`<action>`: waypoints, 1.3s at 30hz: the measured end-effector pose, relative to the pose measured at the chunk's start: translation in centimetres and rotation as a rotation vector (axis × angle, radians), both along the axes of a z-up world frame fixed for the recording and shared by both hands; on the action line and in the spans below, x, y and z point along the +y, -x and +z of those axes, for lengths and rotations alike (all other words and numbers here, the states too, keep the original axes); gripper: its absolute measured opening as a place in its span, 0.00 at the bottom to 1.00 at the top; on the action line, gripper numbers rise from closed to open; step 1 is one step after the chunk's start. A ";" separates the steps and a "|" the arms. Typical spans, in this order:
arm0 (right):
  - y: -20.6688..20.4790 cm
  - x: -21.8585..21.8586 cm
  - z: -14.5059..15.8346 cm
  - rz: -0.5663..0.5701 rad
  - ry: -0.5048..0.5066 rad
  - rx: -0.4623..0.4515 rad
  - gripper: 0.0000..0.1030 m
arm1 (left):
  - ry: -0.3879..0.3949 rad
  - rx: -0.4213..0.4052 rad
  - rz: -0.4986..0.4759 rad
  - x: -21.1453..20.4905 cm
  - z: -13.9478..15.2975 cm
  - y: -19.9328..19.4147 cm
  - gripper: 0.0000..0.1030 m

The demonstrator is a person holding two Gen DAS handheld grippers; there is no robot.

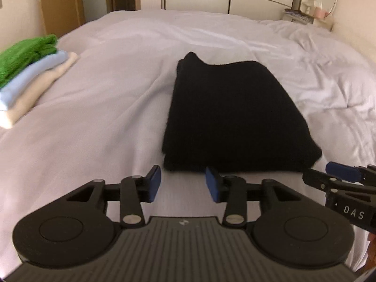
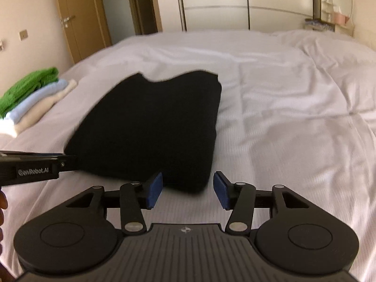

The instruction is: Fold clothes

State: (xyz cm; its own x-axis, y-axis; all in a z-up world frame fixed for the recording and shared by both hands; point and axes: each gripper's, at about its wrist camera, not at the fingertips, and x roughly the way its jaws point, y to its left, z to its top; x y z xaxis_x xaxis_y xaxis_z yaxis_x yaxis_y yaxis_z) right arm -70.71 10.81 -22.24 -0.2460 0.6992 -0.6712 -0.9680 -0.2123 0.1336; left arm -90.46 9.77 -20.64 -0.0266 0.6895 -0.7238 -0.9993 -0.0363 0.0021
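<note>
A black garment [image 1: 232, 117] lies folded into a rectangle on the white bed [image 1: 105, 108]; it also shows in the right wrist view [image 2: 152, 127]. My left gripper [image 1: 183, 183] is open and empty, just short of the garment's near left edge. My right gripper [image 2: 188, 189] is open and empty at the garment's near right corner, with the corner between its blue pads [image 2: 155, 189]. Each gripper shows at the edge of the other's view: the right one [image 1: 343, 176], the left one [image 2: 35, 166].
A stack of folded clothes, green [image 1: 25, 54] on light blue on cream, sits at the bed's left edge, also in the right wrist view [image 2: 33, 94]. Rumpled bedding [image 1: 329, 70] lies to the right. A wardrobe, a door and a shelf with a round mirror stand beyond the bed.
</note>
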 end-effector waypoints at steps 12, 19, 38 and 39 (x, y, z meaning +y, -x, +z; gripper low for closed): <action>-1.3 -5.7 3.4 -0.003 0.004 -0.006 0.77 | 0.003 0.041 0.071 -6.8 3.5 -2.0 0.56; -2.2 -7.8 5.3 -0.028 -0.030 -0.021 0.88 | -0.035 0.072 0.082 -9.9 5.9 -3.5 0.64; -3.0 -13.6 10.0 -0.116 -0.060 -0.058 1.00 | -0.143 0.070 0.092 -16.0 9.0 -3.8 0.87; -2.9 -14.0 10.2 -0.112 -0.067 -0.056 1.00 | -0.145 0.066 0.091 -16.3 9.0 -3.7 0.87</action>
State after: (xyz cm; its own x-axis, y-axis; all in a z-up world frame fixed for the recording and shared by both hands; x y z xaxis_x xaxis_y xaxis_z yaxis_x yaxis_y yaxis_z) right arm -67.77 -3.18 -12.03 -0.1274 0.7640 -0.6325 -0.9917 -0.1094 0.0676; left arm -86.71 -6.55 -11.67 -0.1375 0.7793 -0.6114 -0.9898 -0.1311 0.0554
